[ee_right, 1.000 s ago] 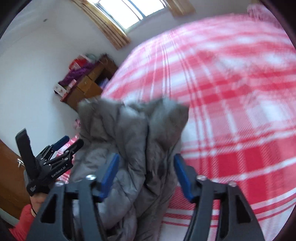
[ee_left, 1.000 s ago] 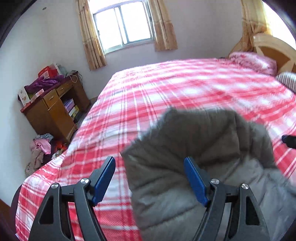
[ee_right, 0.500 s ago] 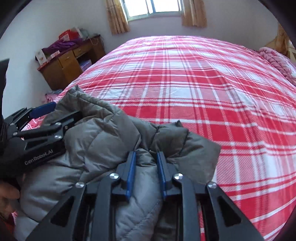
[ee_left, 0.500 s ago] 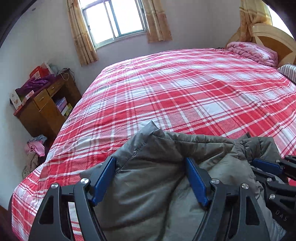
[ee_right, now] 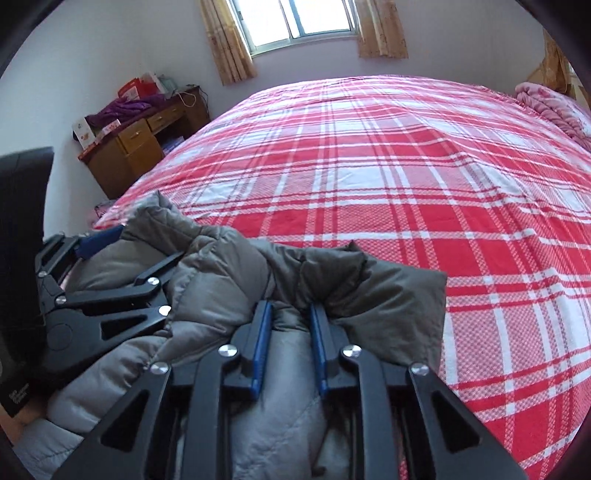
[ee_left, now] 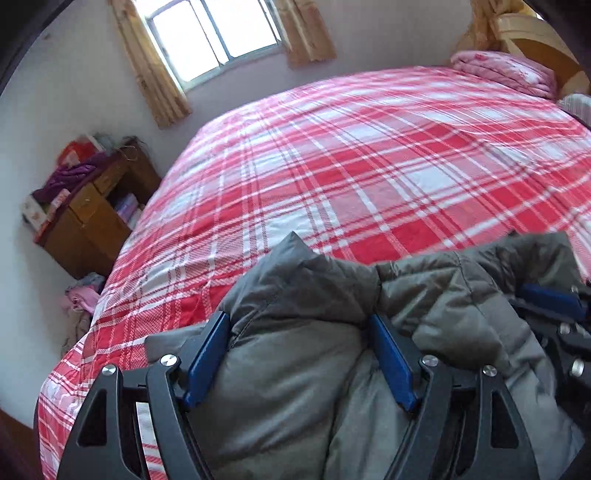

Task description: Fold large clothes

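A grey padded jacket (ee_left: 306,306) lies bunched at the near edge of the bed; it also shows in the right wrist view (ee_right: 221,266). My left gripper (ee_left: 301,332) stands wide open with a thick fold of the jacket between its blue pads. It shows from the side in the right wrist view (ee_right: 107,266). My right gripper (ee_right: 290,321) is shut on a fold of the jacket, its pads close together. It shows at the right edge of the left wrist view (ee_left: 554,306).
The bed (ee_right: 388,166) has a red and white plaid cover. A pink pillow (ee_left: 506,72) lies by the wooden headboard at far right. A wooden desk (ee_left: 92,210) with clutter stands left of the bed, clothes on the floor beside it. A window (ee_right: 299,18) is behind.
One second ago both grippers were open with the jacket in the air. The right gripper has shut on a fold and the jacket has come down onto the bed; the left stays open.
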